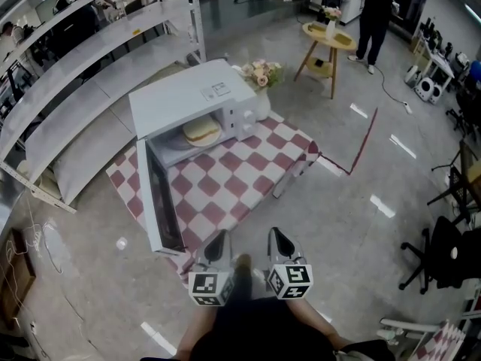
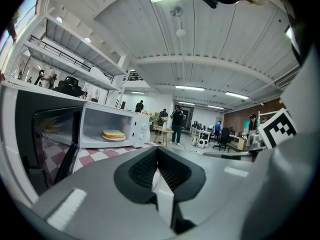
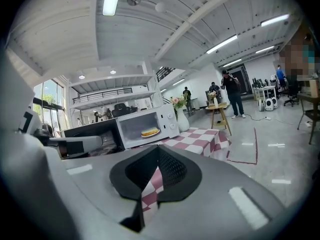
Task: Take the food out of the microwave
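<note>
Left gripper point(image 1: 217, 239) and right gripper point(image 1: 279, 238) — jaws together, empty — hover near the tabletop point(image 1: 248, 173) edge; microwave point(image 1: 188, 96) door point(image 1: 155, 195) wide open, bread point(image 1: 201, 131) inside.

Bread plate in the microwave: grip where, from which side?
Take the plate by its front rim, coming in level through the open front. The microwave closes every other side, and the door stands swung out on the left. The bread looks soft, so pinch the rim, not the food.
</note>
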`<act>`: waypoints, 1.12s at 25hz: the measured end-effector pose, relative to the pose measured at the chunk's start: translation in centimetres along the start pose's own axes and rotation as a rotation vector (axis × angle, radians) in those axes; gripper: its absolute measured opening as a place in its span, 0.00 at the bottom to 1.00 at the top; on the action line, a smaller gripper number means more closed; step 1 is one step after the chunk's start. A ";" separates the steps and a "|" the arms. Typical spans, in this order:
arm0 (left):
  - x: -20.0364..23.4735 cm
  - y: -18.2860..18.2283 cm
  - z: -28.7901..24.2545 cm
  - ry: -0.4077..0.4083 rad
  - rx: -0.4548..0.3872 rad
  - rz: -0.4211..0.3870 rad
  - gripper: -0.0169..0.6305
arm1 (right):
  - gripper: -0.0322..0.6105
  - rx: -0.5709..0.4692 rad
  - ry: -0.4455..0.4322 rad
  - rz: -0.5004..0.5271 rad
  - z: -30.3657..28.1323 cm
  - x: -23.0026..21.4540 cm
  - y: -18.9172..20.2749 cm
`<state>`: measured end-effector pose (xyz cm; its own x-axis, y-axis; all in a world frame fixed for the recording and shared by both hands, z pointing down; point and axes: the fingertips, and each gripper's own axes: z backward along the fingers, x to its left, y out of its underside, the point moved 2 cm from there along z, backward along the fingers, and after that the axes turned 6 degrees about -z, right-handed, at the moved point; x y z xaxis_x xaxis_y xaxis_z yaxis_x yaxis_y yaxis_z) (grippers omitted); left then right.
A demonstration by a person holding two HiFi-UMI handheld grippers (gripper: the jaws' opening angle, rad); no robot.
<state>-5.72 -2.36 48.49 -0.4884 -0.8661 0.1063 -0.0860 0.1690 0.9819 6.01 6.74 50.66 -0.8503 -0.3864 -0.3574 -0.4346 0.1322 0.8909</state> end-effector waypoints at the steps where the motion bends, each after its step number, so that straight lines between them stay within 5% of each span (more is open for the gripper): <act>1: 0.3 -0.2 -0.5 -0.002 -0.001 0.002 0.04 | 0.05 0.001 -0.002 0.003 -0.6 0.0 -0.3; 28: 6.4 -1.7 -12.3 -0.005 0.007 0.042 0.04 | 0.05 0.041 -0.005 -0.002 -13.2 -2.1 -4.0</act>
<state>1.97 -14.01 49.44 -0.4960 -0.8558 0.1467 -0.0709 0.2083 0.9755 13.44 -5.06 51.57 -0.8508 -0.3818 -0.3610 -0.4481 0.1684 0.8780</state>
